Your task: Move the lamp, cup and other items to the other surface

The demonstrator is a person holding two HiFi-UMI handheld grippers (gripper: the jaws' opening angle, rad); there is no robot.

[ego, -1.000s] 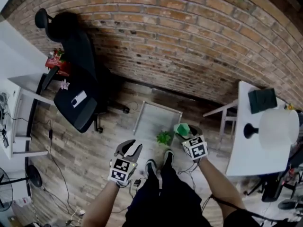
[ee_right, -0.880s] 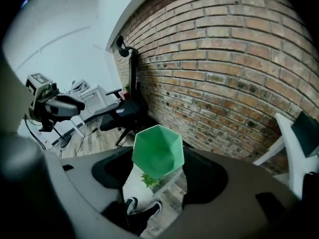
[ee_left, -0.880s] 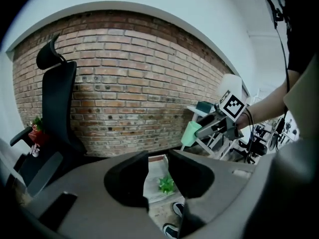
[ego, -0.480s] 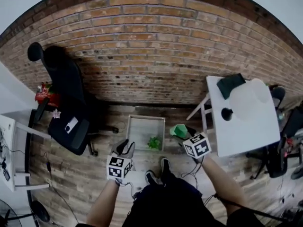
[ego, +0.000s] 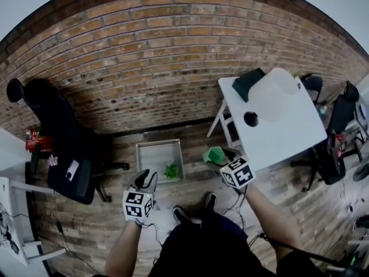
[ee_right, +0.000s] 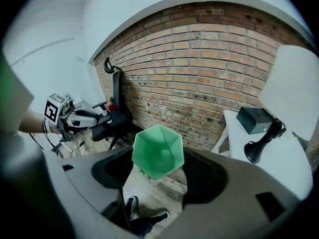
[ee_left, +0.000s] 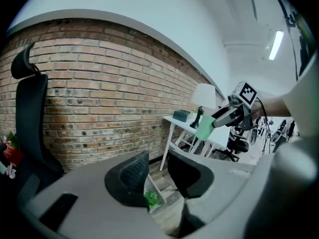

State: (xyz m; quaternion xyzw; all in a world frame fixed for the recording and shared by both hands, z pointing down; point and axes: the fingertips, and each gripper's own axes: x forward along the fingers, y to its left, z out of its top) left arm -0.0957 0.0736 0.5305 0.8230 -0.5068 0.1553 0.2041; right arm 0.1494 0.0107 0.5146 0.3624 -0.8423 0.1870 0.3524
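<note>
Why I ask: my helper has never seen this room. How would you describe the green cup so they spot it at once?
Find the white table by the brick wall; off its near corner hovers the right gripper. The green cup sits between its jaws, and its six-sided rim sets it apart from the leafy plant below.

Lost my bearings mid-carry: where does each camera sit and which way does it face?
Head view: on the person's head, facing steeply down at floor and brick wall; shows both forearms, shoes, left hand-held gripper, right hand-held gripper.
Left gripper view: on that hand-held gripper, facing along its open, empty jaws at the wall; the other shows right.
Right gripper view: on that hand-held gripper, facing along jaws shut on the green cup; shoes below.
Shared: white table with lamp, in all three.
</note>
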